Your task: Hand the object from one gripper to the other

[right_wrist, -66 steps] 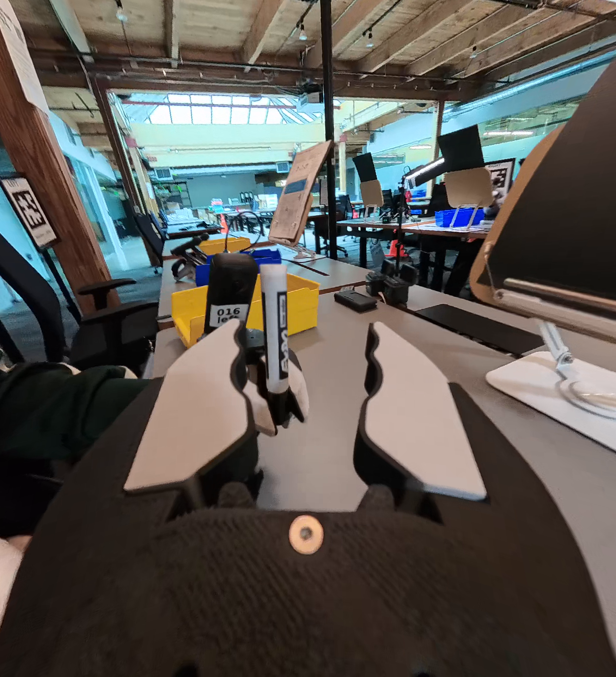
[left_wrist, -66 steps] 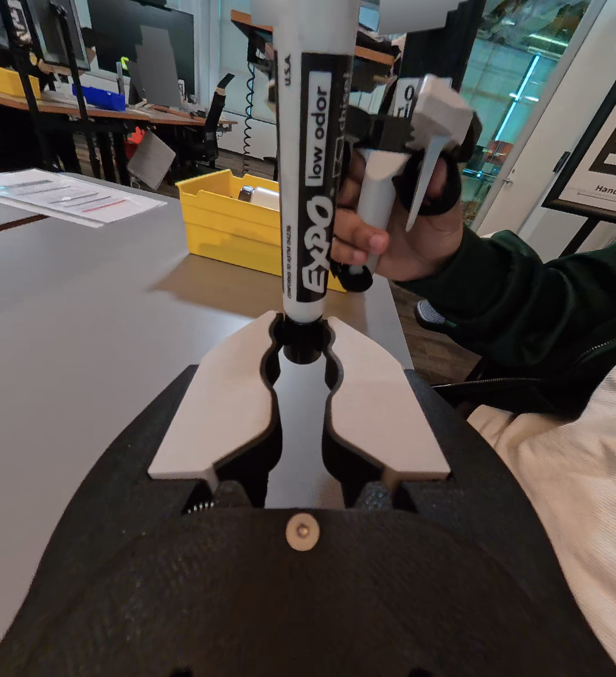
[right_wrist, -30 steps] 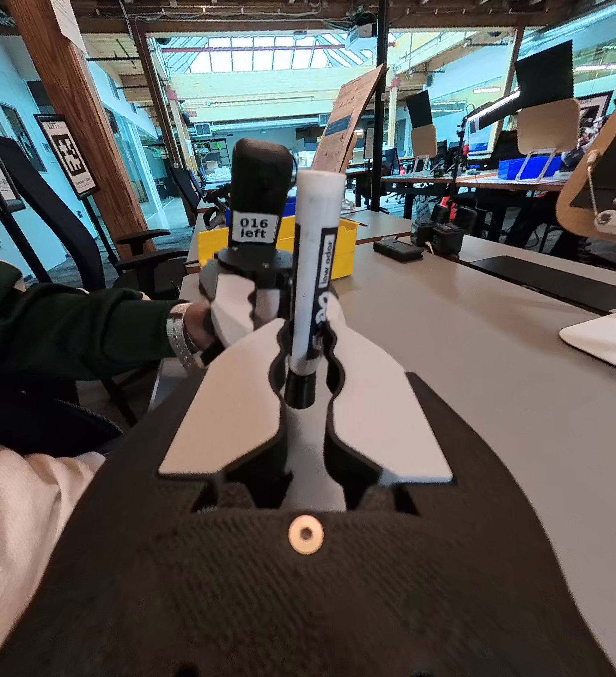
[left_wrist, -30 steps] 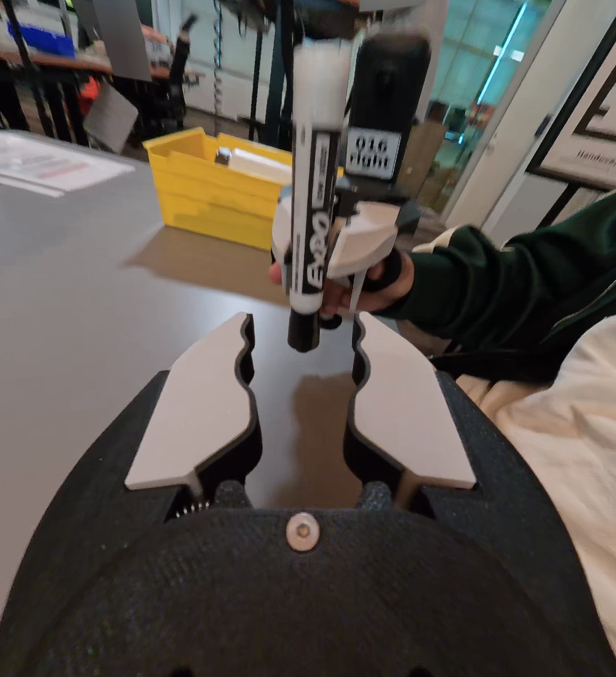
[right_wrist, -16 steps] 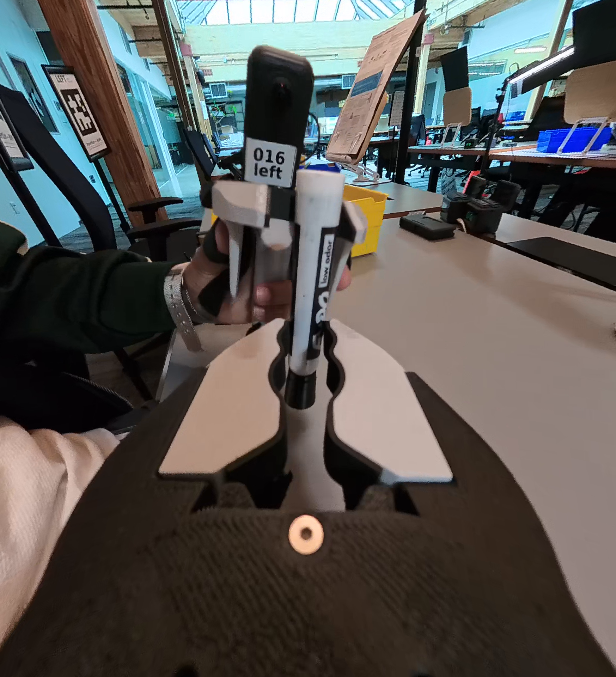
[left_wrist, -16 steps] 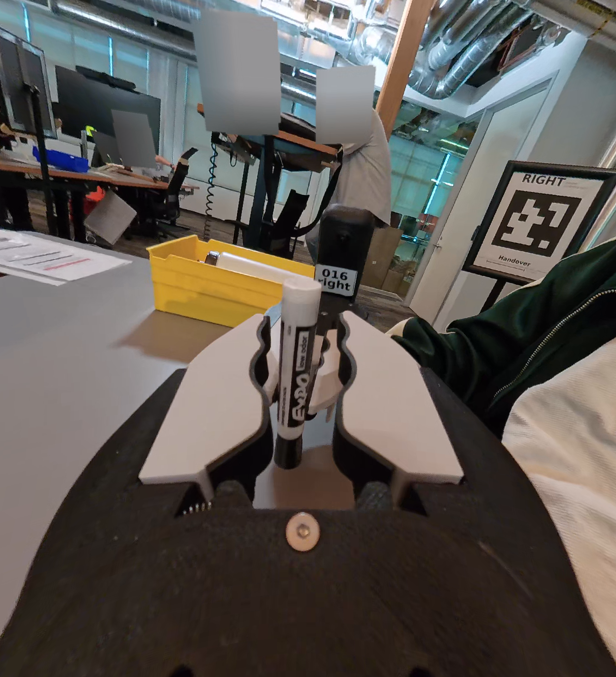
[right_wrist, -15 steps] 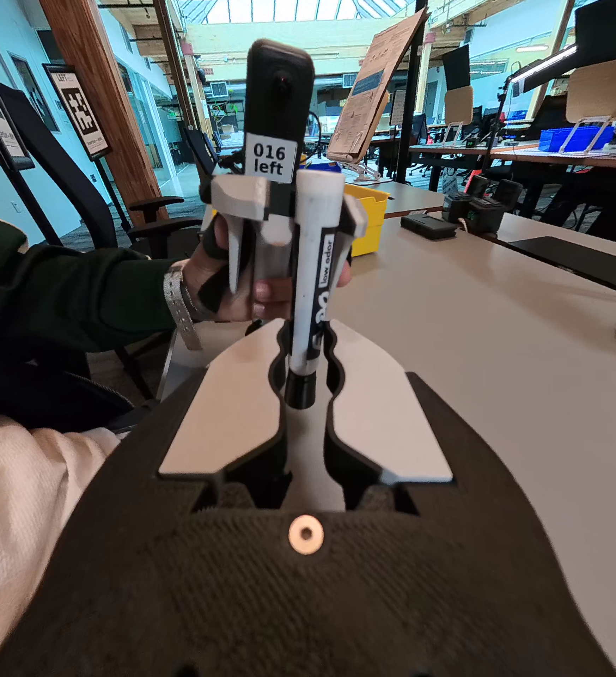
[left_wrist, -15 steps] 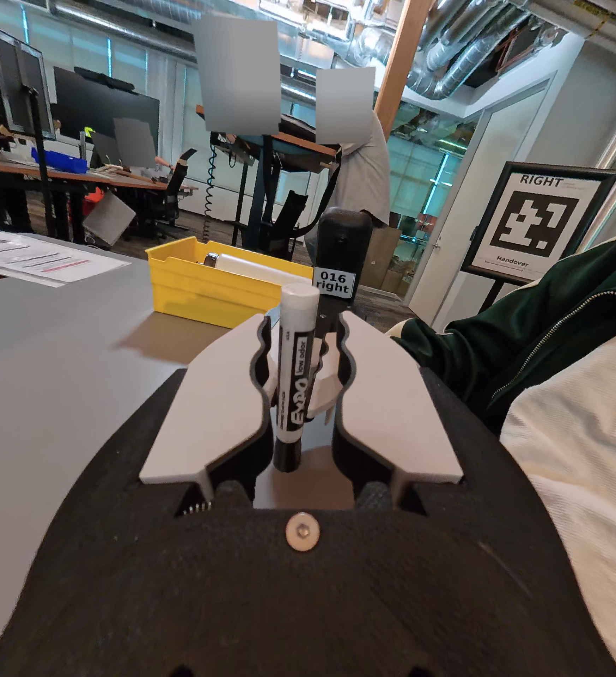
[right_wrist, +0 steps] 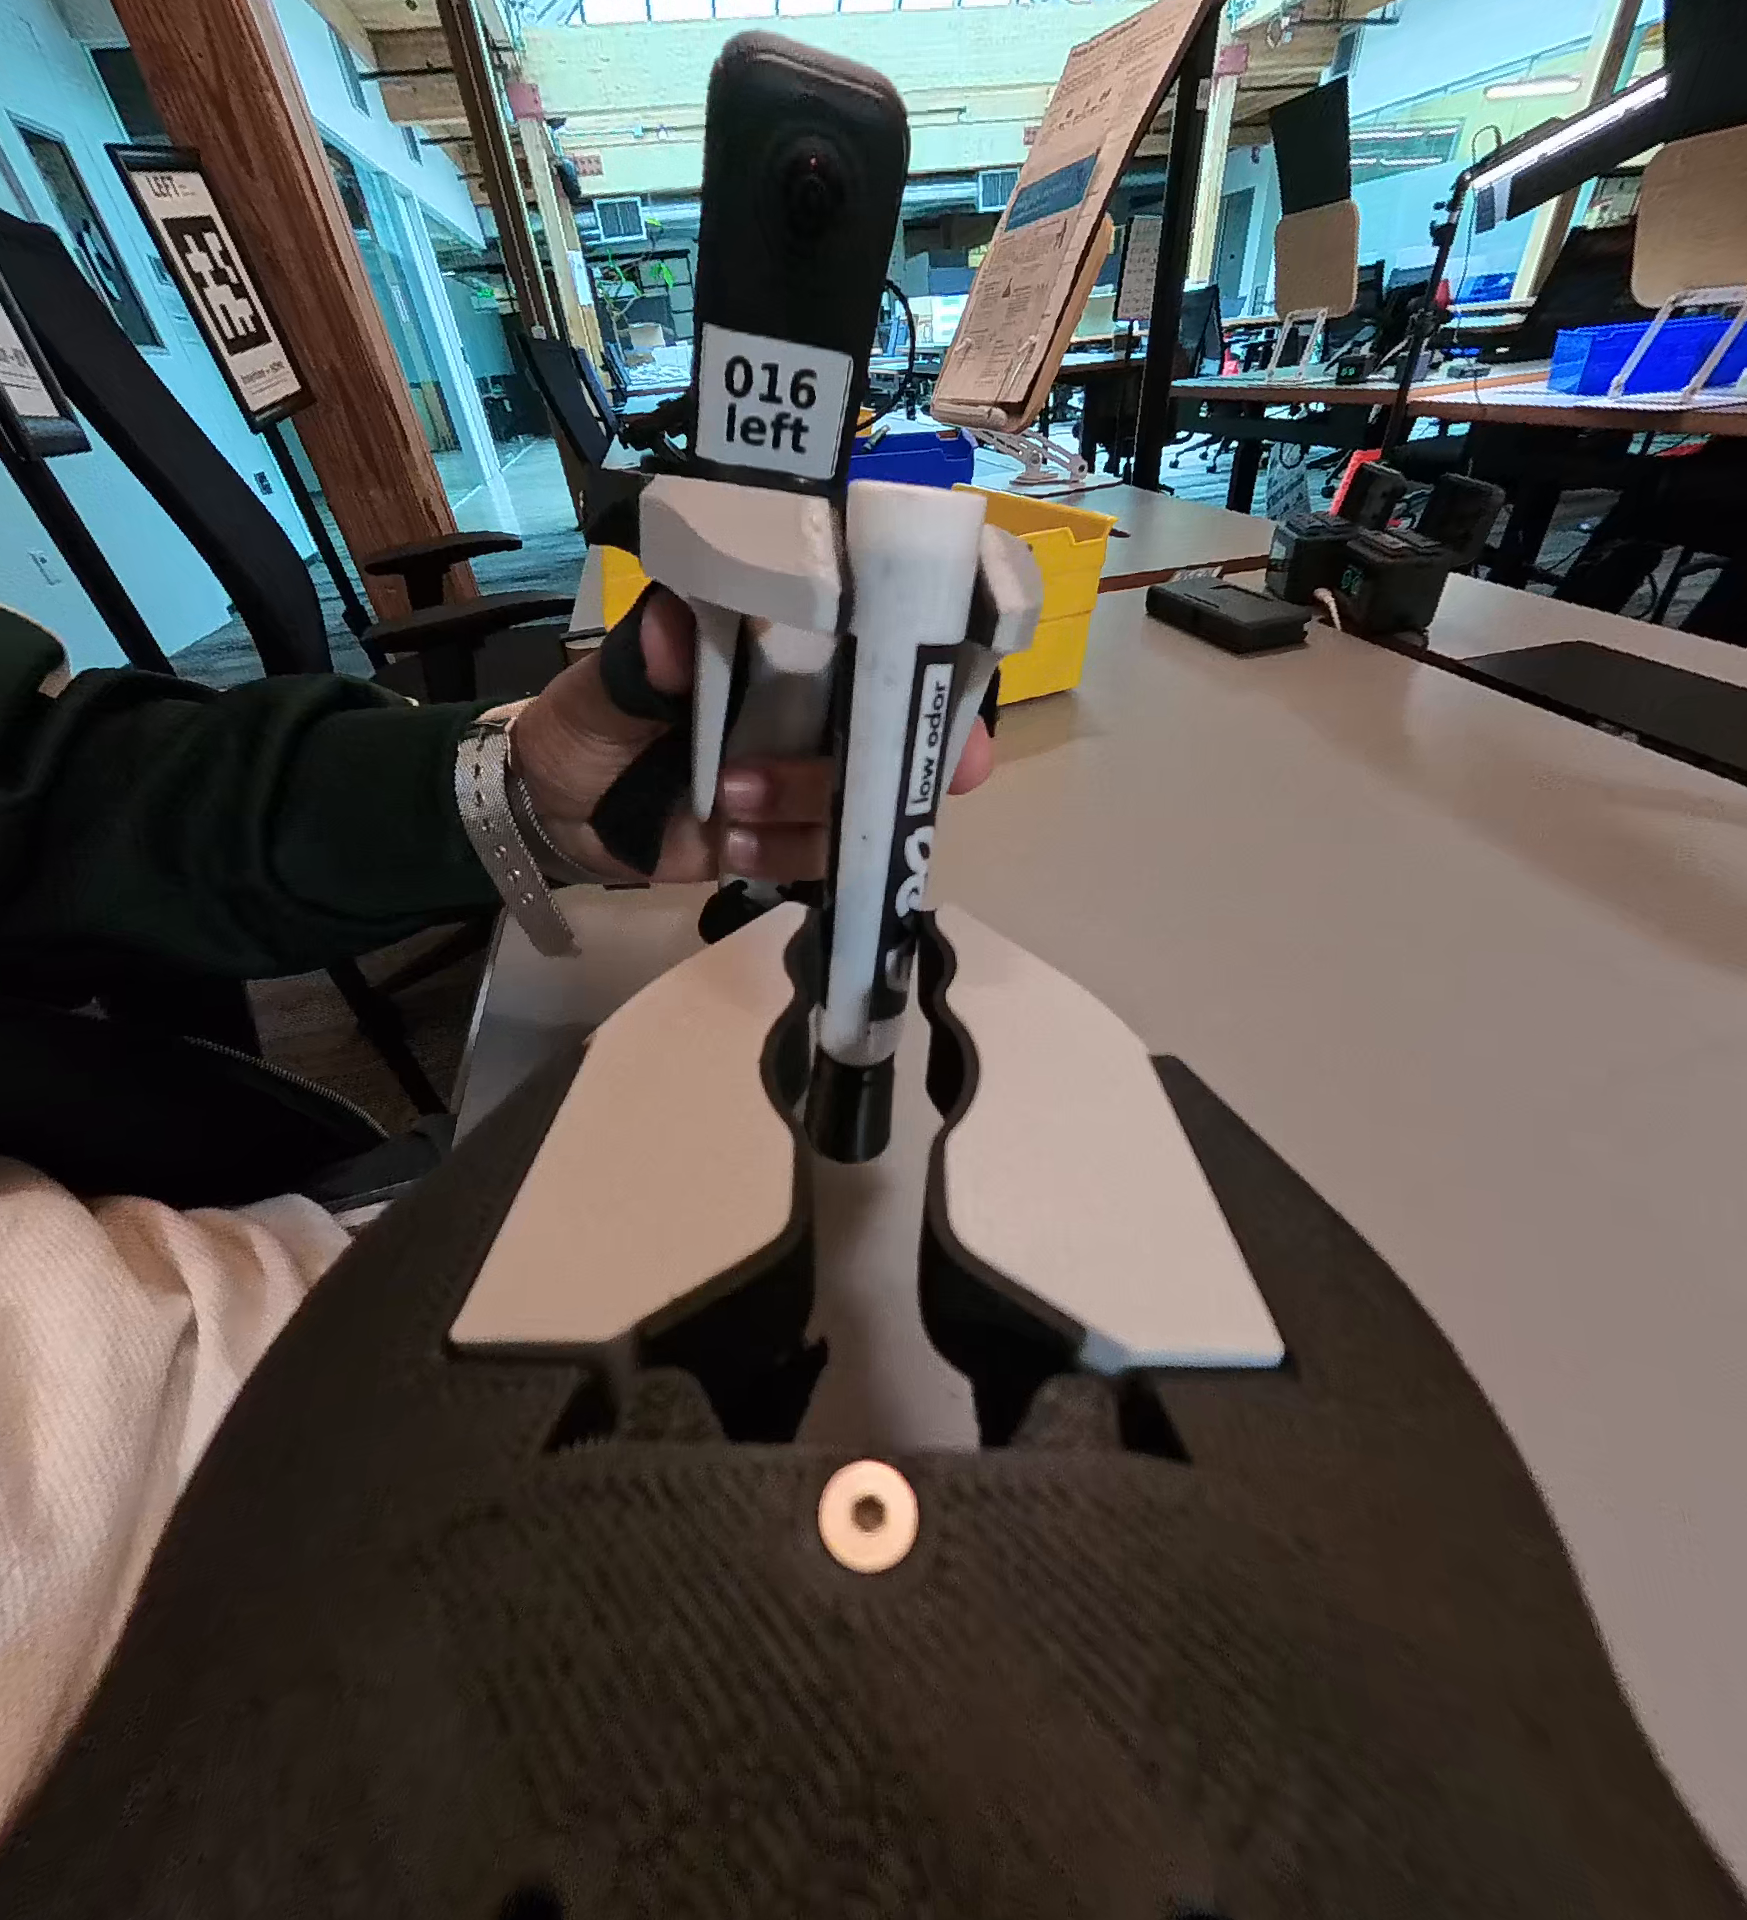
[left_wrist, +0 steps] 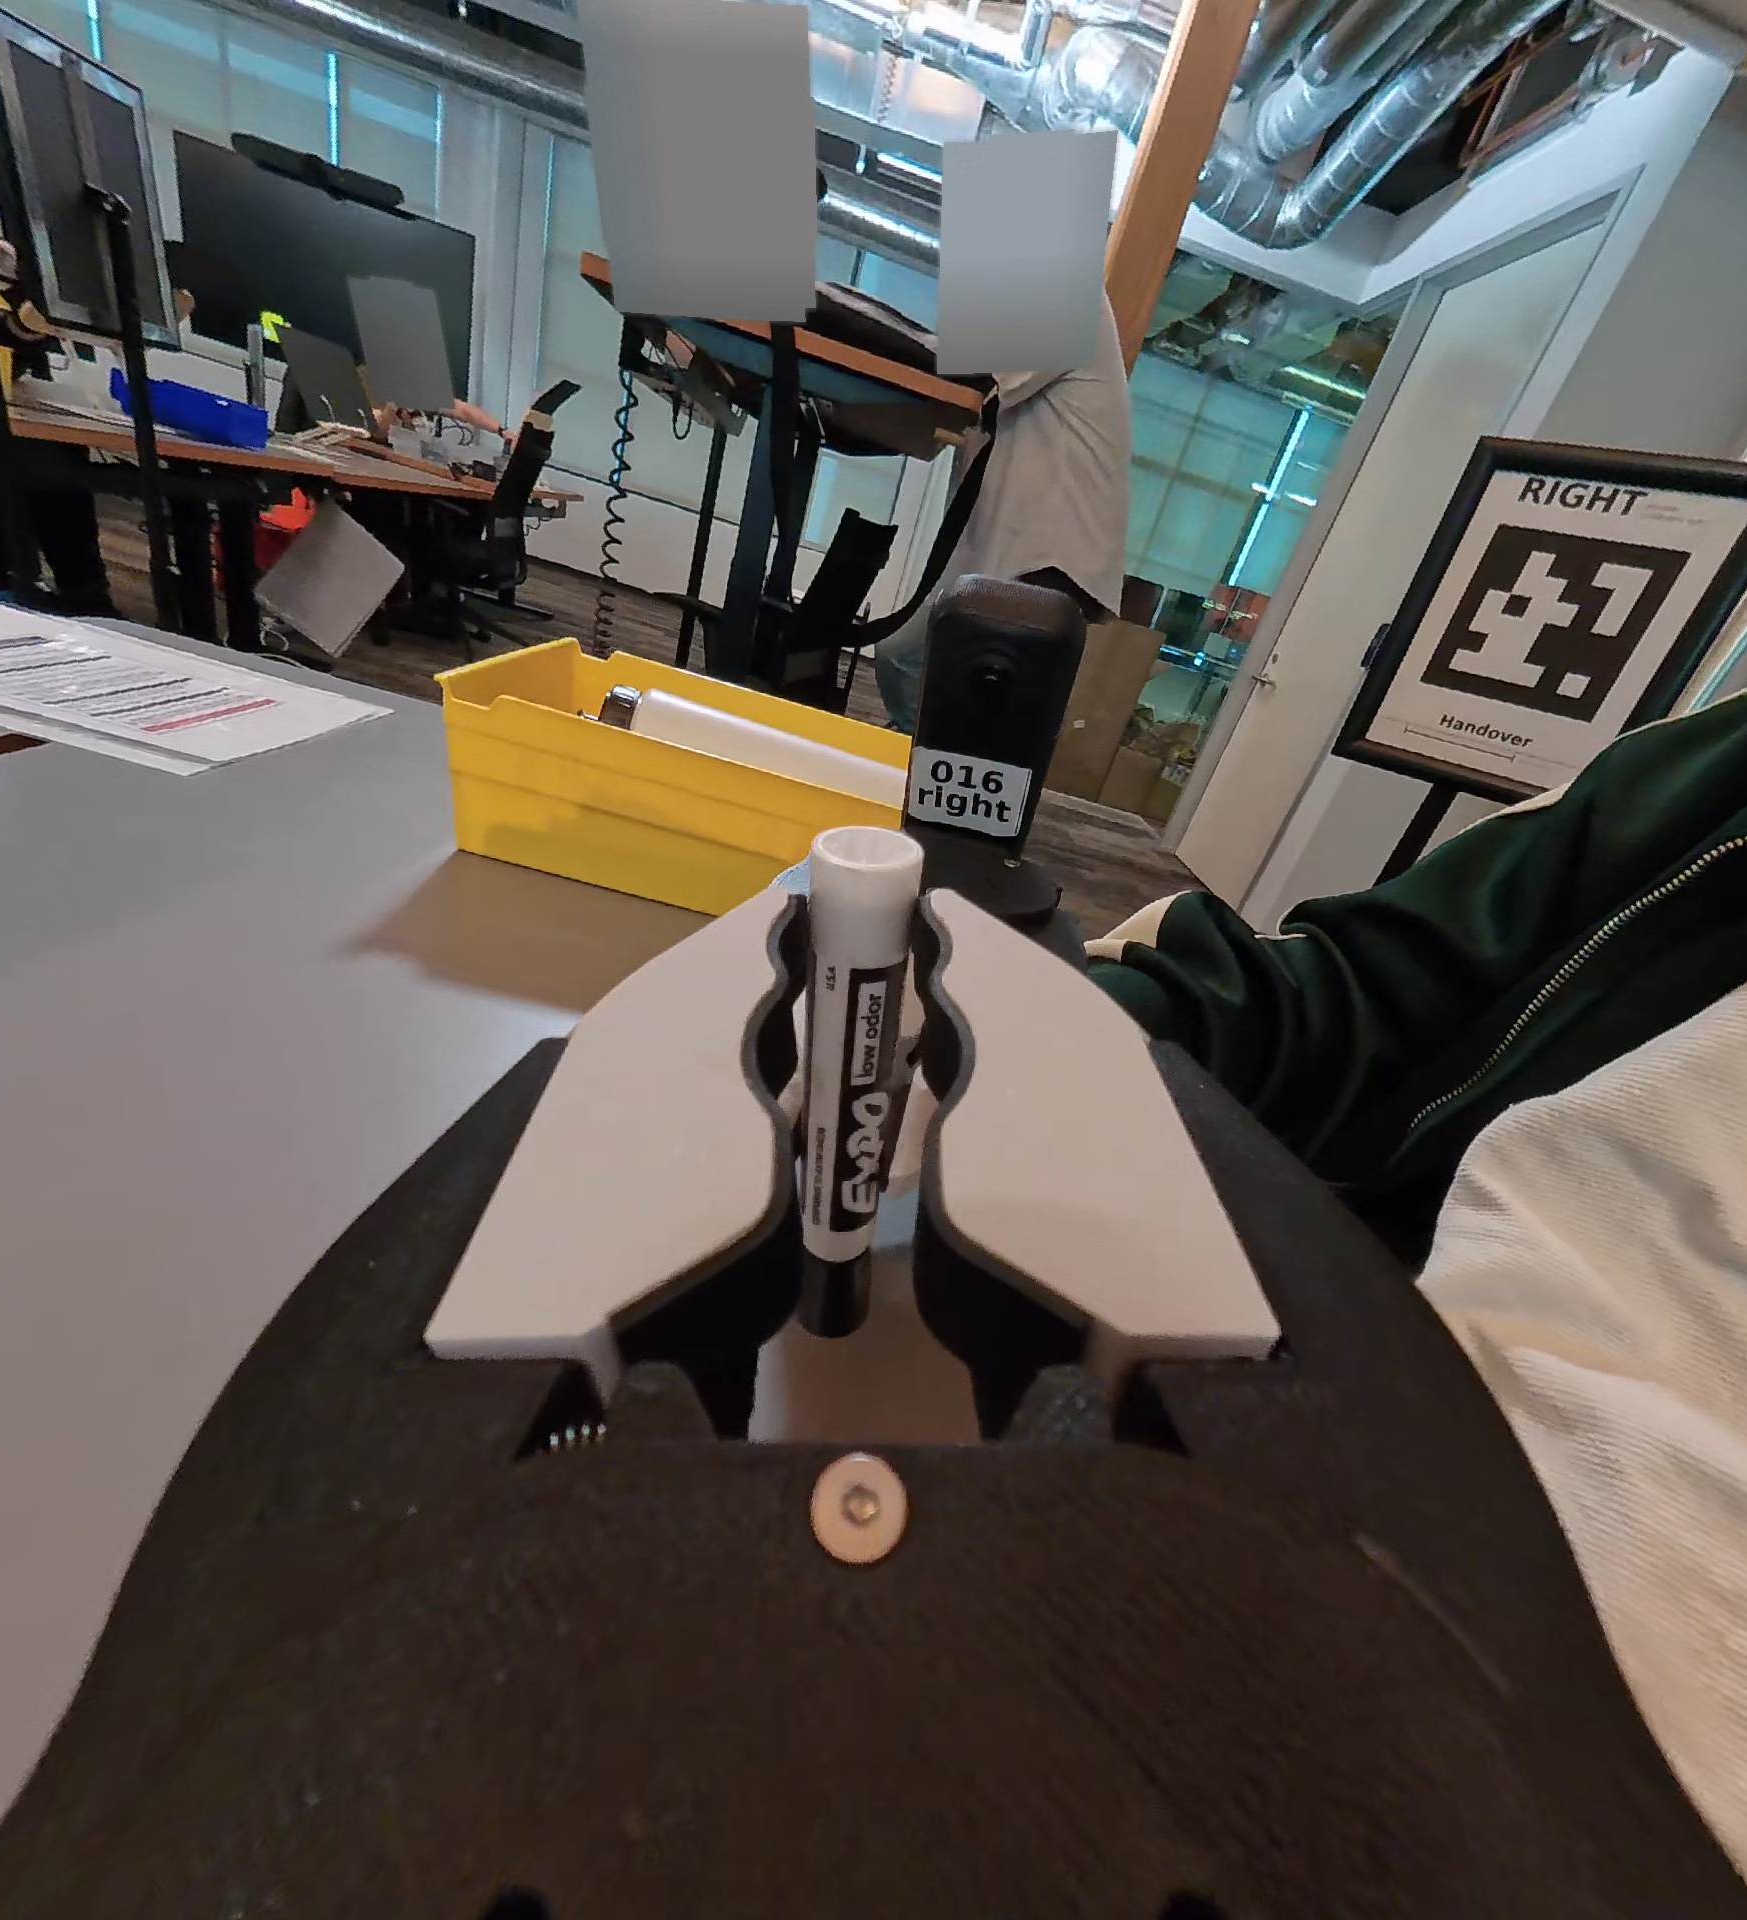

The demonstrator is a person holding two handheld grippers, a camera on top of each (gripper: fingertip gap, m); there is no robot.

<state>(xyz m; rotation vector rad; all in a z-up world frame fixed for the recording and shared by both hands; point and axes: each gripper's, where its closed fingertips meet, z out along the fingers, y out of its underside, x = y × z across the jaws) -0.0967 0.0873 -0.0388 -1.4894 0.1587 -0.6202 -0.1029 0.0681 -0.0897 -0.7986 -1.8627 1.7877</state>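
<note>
A black-and-white dry-erase marker (left_wrist: pixel 853 1091) stands upright above the grey table (left_wrist: pixel 173 1039), white end up and black cap down. My left gripper (left_wrist: pixel 858 920) is shut on its upper barrel. In the right wrist view the left gripper (right_wrist: pixel 910 592) clamps the marker (right_wrist: pixel 884 790) near the top, held by a hand in a dark green sleeve. My right gripper (right_wrist: pixel 871 925) is shut on the lower barrel just above the cap. In the left wrist view the right gripper's black camera body (left_wrist: pixel 999 686) rises behind the marker, and its fingers are mostly hidden.
A yellow bin (left_wrist: pixel 640 810) holding a white tube (left_wrist: pixel 744 743) stands on the table beyond the grippers. A printed sheet (left_wrist: pixel 121 686) lies at the far left. Black devices (right_wrist: pixel 1368 561) sit at the table's back. A framed sign on a stand (left_wrist: pixel 1534 623) is off the table's right. Across from one pair of fingers to the other is roughly 5 centimetres.
My left gripper was open and apart from the marker. It has moved in around the marker and closed on the upper barrel. The right gripper has kept its grip throughout.
</note>
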